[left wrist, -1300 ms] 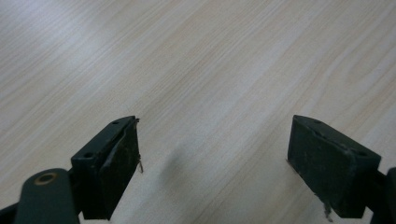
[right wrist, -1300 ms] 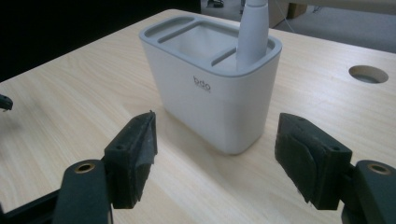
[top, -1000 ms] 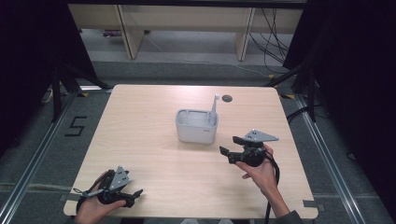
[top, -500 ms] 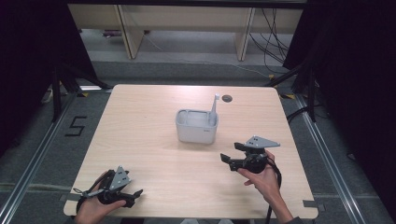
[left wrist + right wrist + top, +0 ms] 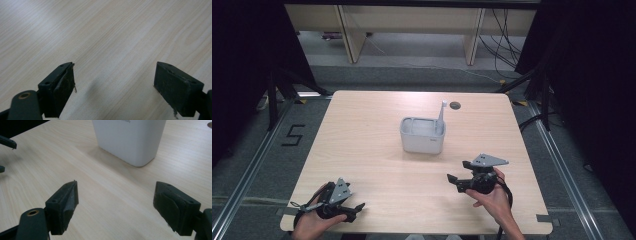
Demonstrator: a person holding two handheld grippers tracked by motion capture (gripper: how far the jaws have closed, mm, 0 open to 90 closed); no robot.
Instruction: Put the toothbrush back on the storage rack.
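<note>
- Two grippers are in play over a pale wooden tabletop [image 5: 362, 150], each held in one of a person's hands, and both stand with jaws spread wide and nothing between them
- Left gripper [image 5: 354, 209] sits low at the near left corner of the tabletop, well apart from everything else; in the left gripper view [image 5: 113, 82] bare wood lies under its parted jaws
- Right gripper [image 5: 454, 181] hovers near the near right edge, pointing left, with a white rectangular container [image 5: 422, 135] standing near it toward the middle of the tabletop; in the right gripper view [image 5: 115, 200] the container [image 5: 130, 140] rises just beyond the jaws
- A slim white stick [image 5: 441, 114] stands upright in the container's far right corner, poking above the rim; what else lies inside cannot be told
- Risk, as a judgement: the container looks light, so a reach that meets its wall off-centre could shove or tip it, and the stick could fall out
- Risk: closing on the smooth rounded wall rather than the rim could let it slip free
- Risk: a small dark round hole [image 5: 455, 105] sits behind the container, where a spilled stick might roll
- Risk: the cable trailing from the right gripper could snag at the edge
</note>
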